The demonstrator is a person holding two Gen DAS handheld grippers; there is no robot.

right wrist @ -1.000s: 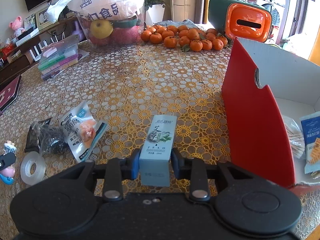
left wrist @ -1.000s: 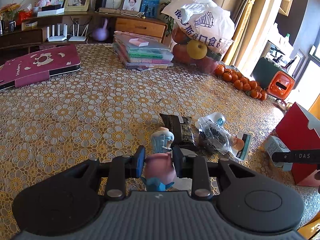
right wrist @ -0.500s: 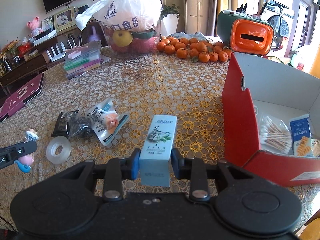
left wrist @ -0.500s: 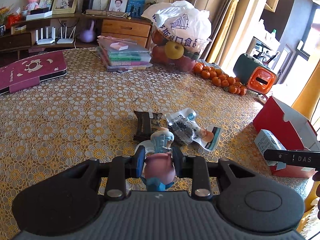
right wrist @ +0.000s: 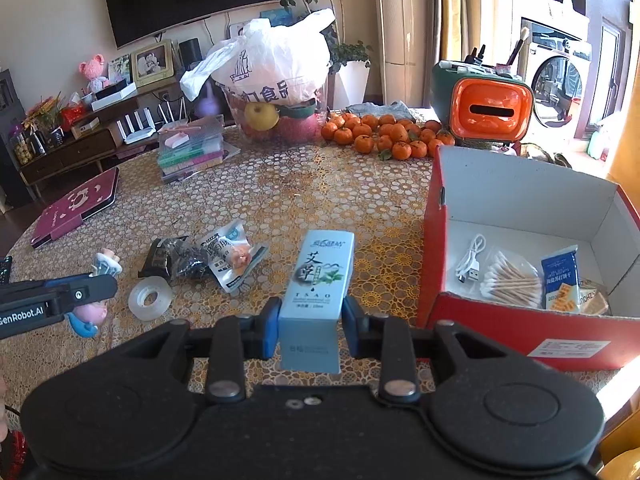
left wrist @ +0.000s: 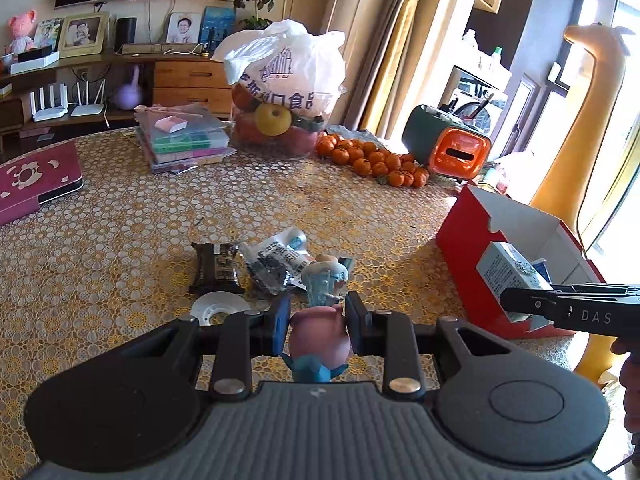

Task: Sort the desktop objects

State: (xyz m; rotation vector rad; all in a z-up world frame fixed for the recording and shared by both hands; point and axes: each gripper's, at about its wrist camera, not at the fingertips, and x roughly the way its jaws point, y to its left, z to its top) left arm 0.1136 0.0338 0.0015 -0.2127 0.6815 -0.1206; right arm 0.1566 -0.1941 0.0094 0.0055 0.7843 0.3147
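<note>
My left gripper (left wrist: 318, 320) is shut on a small pig figurine (left wrist: 320, 336) with a pink body and blue dress, held above the table. It also shows in the right wrist view (right wrist: 90, 312). My right gripper (right wrist: 310, 320) is shut on a light blue carton (right wrist: 320, 280), held in the air left of the red box (right wrist: 520, 332); the carton also shows in the left wrist view (left wrist: 506, 276). The red box holds a white cable (right wrist: 470, 260), cotton swabs (right wrist: 512, 280) and a blue packet (right wrist: 562, 276). On the table lie a tape roll (right wrist: 150, 298), a dark packet (right wrist: 164, 258) and a snack bag (right wrist: 234, 256).
At the back of the lace-covered table (right wrist: 320, 184) stand a fruit bowl under a plastic bag (right wrist: 276, 80), several tangerines (right wrist: 384, 136), an orange and green holder (right wrist: 486, 108), stacked clear cases (right wrist: 192, 148) and a maroon case (right wrist: 76, 206).
Both grippers have risen with their loads. The right gripper has moved toward the red box, whose inside now shows. The left gripper has lifted the figurine and turned right.
</note>
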